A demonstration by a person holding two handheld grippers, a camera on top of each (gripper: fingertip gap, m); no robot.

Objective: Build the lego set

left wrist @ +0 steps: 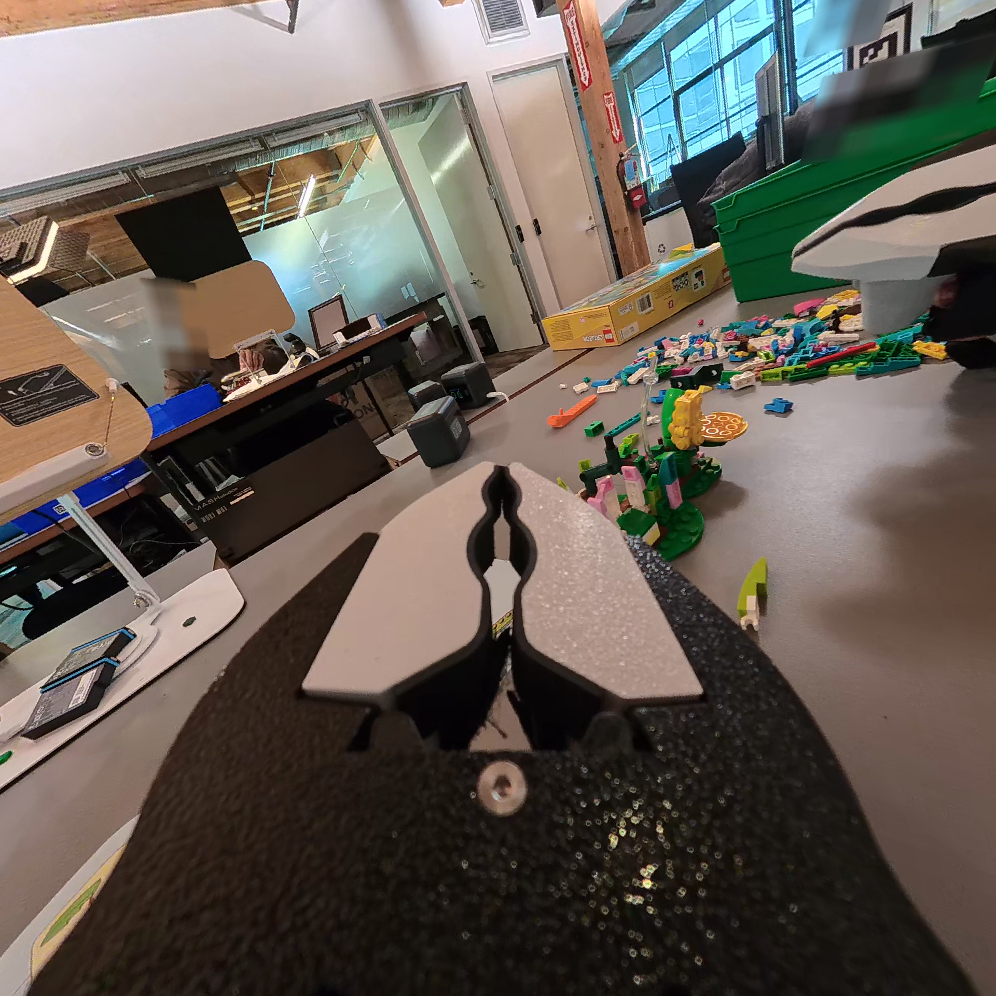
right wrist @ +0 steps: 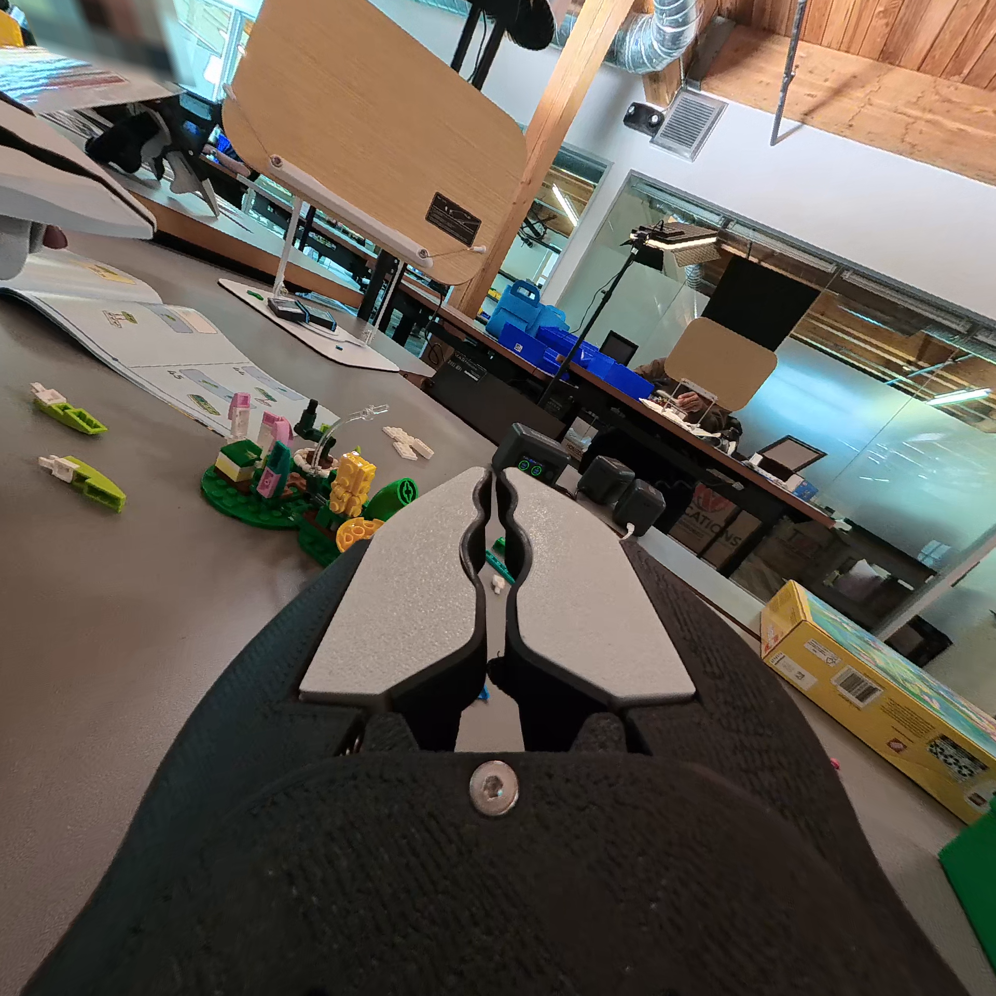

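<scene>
While poised over grey table [right wrist: 135, 620]: left claw [left wrist: 504, 474] closed, empty; right claw [right wrist: 493, 477] nearly closed, empty; flower model [right wrist: 294, 482] mid-table.

Table top [left wrist: 808, 539] plain grey; partly built lego model [right wrist: 291, 479] on dark green round plates, with pink and white uprights, a yellow knobbed stack and a clear curved stem. Loose brick pile [left wrist: 781, 350] mostly turquoise, white, lime, pink, yellow; one orange piece [left wrist: 572, 410] apart; two lime wedges [right wrist: 86, 474] with white tips. Box [left wrist: 636, 304] yellow; bins [left wrist: 808, 215] bright green; both grippers' fingers [left wrist: 420, 587] pale grey, edged black, on speckled black bodies
</scene>
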